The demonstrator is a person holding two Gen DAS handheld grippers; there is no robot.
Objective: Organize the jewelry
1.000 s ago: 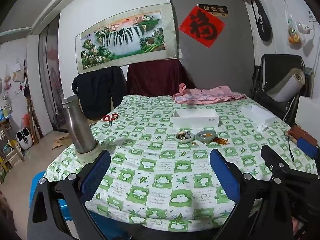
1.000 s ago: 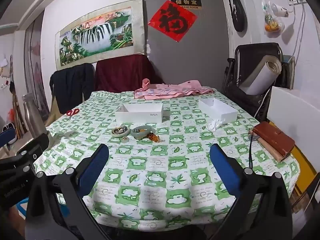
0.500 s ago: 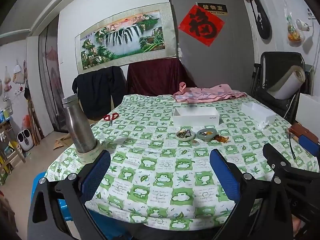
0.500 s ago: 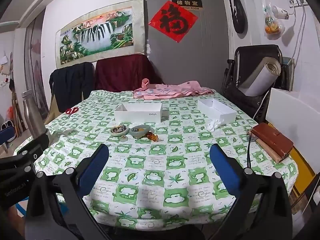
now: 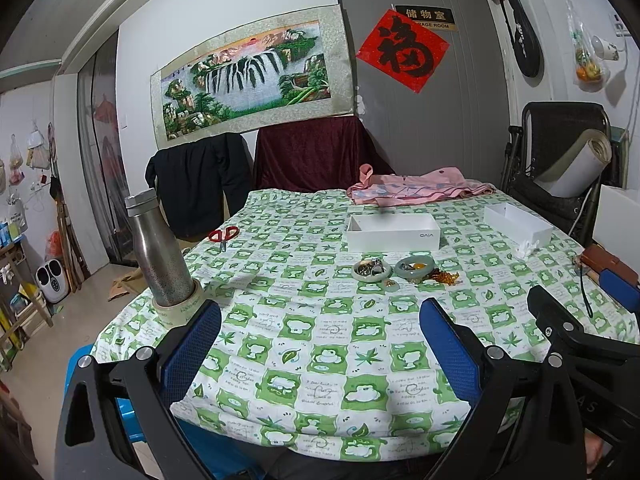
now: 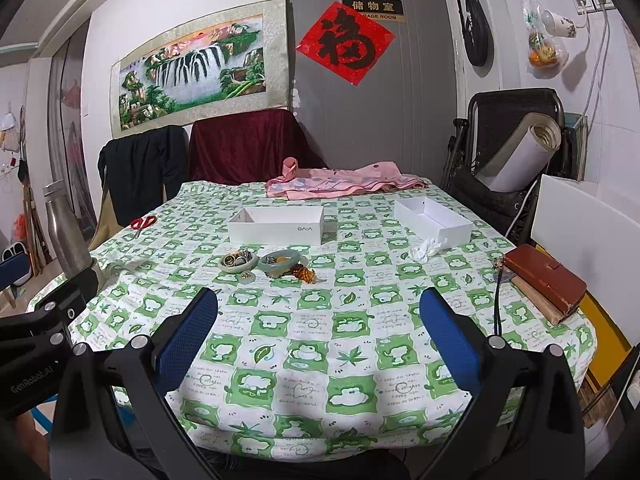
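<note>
Mid-table lie two pale green bangles, one ringing small rings point(image 5: 371, 270) point(image 6: 237, 262), the other point(image 5: 414, 268) point(image 6: 279, 261) around an amber piece. Amber beads point(image 5: 446, 278) point(image 6: 303, 271) and a small ring point(image 6: 247, 276) lie beside them. Behind stands an open white box point(image 5: 393, 233) point(image 6: 276, 225); a second white box point(image 5: 517, 226) point(image 6: 433, 218) sits to the right. My left gripper point(image 5: 320, 346) and right gripper point(image 6: 318, 340) hover open and empty over the table's near edge, well short of the jewelry.
A steel bottle point(image 5: 158, 252) stands inside a tape roll at the left edge. Red scissors point(image 5: 222, 235) lie far left, a pink cloth point(image 5: 416, 190) at the back, a brown wallet point(image 6: 544, 276) at the right edge, crumpled tissue point(image 6: 426, 248) by the second box. Chairs ring the table point(image 6: 360, 320).
Both grippers have drawn back and risen slightly; the table sits a little lower and farther in both views. Nothing on the table has moved.
</note>
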